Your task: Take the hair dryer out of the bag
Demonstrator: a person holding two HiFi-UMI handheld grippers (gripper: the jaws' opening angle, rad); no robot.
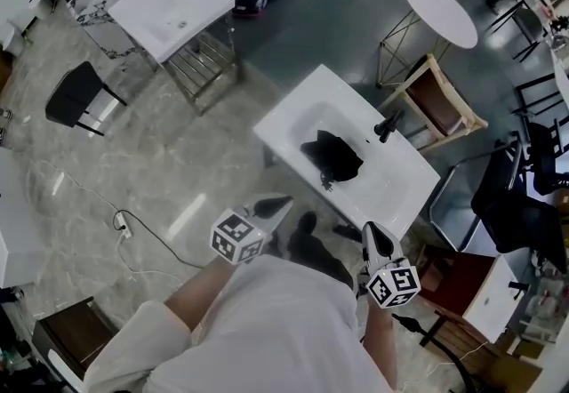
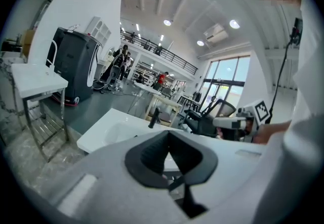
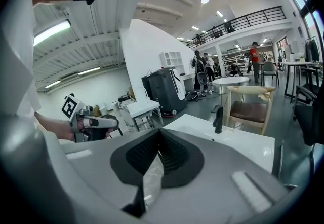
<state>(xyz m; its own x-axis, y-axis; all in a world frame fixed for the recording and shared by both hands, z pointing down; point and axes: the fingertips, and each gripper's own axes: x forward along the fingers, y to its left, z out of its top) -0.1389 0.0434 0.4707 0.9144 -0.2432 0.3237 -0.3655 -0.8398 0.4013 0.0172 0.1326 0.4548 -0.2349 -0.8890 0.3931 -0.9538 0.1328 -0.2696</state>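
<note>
A black bag [image 1: 333, 157] lies crumpled in the basin of a white sink unit [image 1: 293, 120], with a black faucet [image 1: 388, 124] behind it. No hair dryer shows; the bag hides its contents. My left gripper [image 1: 281, 202] hovers short of the unit's near edge, jaws shut and empty [image 2: 169, 148]. My right gripper [image 1: 370, 231] is held near the unit's near right corner, also shut and empty [image 3: 157, 143]. Neither touches the bag. Each gripper view shows the sink top [image 2: 114, 127] [image 3: 230, 142], but the bag is out of sight there.
A wooden chair [image 1: 442, 102] stands behind the sink unit, with a round white table [image 1: 440, 11] beyond it. Another white table [image 1: 173, 13] and a black stool [image 1: 78, 98] stand at the left. A cable [image 1: 133, 231] trails on the floor. A black office chair [image 1: 520, 204] is at the right.
</note>
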